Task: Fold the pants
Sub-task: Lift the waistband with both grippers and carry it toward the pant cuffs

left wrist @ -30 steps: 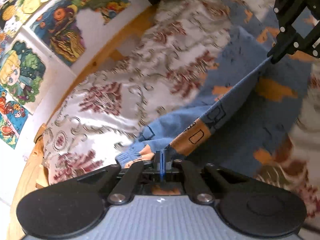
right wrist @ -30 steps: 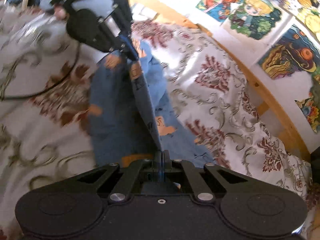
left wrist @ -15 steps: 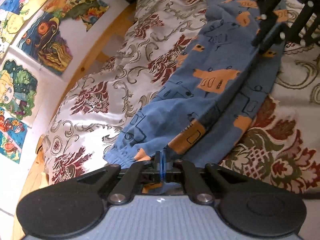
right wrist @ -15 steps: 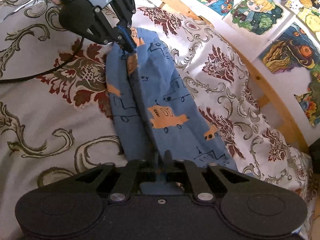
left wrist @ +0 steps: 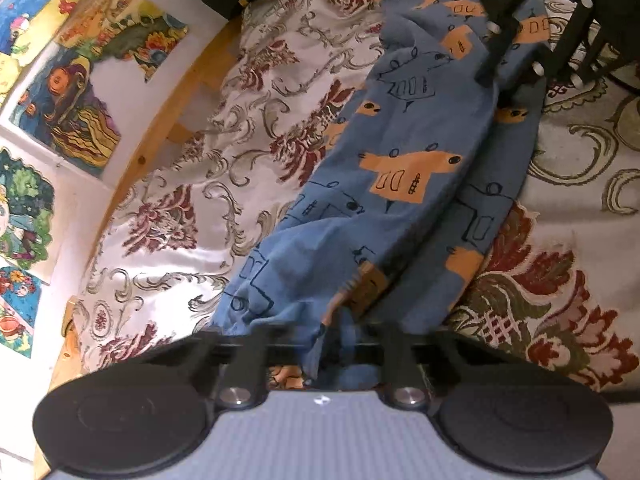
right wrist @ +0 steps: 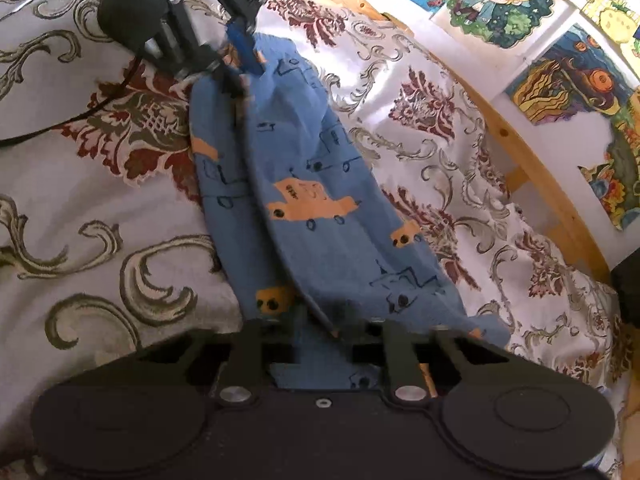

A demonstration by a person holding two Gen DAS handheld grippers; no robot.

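Change since 0.5 s ago: both sets of fingers have gone from pinched tight on the cloth to parted. The small blue cotton pants printed with orange and outlined cars, held up taut between the two tools a second ago, now lie flat on the bed, one leg laid over the other lengthwise. Judgement: the first lengthwise fold is down and this is the release; the next fold, cuff end toward waist end, is not yet made.

Left wrist view, near to far. The left gripper at 6 o'clock has its fingers spread wide. A tuft of blue fabric at the cuff end stands up in the gap between them, blurred. It looks loose, not clamped. Contact with either finger I cannot tell. The folded pants run from there up toward 1 o'clock. On them at that far end sits the right gripper.

Right wrist view, near to far. The right gripper's fingers are likewise apart, astride the near end of the pants; the folded edge comes to a point between them, not pinched. The pants stretch toward 11 o'clock. There the left gripper's fingers stand apart at the cuff.

Support: cream damask bedspread with dark red and olive scrolls. At 3 o'clock beyond it, a pale wooden bed rail, then a white wall with colourful cartoon drawings.
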